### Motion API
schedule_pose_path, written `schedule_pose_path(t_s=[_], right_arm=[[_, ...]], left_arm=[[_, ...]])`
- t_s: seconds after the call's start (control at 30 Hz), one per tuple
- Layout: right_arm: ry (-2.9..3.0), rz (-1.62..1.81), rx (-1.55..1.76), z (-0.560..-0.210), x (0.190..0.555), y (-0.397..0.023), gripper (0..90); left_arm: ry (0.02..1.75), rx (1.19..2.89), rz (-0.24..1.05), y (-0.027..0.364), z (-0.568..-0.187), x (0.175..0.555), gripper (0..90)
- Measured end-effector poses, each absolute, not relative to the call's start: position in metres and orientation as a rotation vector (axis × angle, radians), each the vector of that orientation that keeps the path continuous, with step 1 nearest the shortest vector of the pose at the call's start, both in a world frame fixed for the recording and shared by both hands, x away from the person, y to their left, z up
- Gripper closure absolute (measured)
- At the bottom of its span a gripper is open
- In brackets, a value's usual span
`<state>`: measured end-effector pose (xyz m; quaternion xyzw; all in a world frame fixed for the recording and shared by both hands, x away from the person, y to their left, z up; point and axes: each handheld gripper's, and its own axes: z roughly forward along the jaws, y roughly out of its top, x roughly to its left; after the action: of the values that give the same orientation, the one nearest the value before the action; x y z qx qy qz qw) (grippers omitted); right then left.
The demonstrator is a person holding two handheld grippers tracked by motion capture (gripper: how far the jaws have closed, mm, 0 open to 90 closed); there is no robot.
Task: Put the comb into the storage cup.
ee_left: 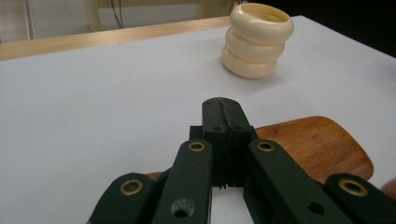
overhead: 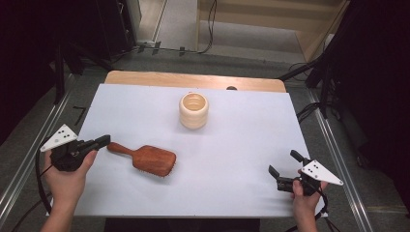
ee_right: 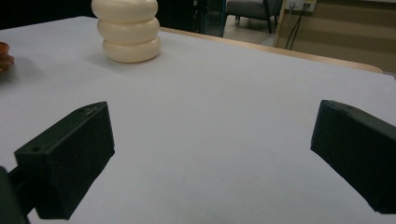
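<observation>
Right gripper, table's five o'clock: jaws apart, idle. Left gripper, eight o'clock: jaws together, just beside the wooden hairbrush handle, apparently gripping nothing. Cream ribbed holder, twelve o'clock, upright. Step: likely taking the brush; next calls for reopening around the handle. No legible writing.

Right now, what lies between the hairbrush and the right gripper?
Nothing: in the high view, only bare white table cover lies between the wooden hairbrush and the right gripper.

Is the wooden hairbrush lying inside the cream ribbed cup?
No, the wooden hairbrush lies flat on the white table, apart from the cream ribbed cup.
</observation>
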<state>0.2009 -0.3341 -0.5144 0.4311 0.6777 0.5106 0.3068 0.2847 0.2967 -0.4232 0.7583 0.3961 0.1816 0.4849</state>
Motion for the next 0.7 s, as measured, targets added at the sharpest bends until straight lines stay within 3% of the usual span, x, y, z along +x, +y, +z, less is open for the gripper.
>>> schedule_pose_path(t_s=[0.17, 0.7], right_arm=[[1.795, 1.349, 1.141, -0.514, 0.200, -0.334, 0.0], [1.800, 1.352, 1.140, -0.515, 0.201, -0.334, 0.0]], left_arm=[[0.963, 1.917, 0.460, 0.289, -0.428, 0.295, 90.0], [0.990, 2.081, 0.337, 0.263, -0.442, 0.337, 90.0]])
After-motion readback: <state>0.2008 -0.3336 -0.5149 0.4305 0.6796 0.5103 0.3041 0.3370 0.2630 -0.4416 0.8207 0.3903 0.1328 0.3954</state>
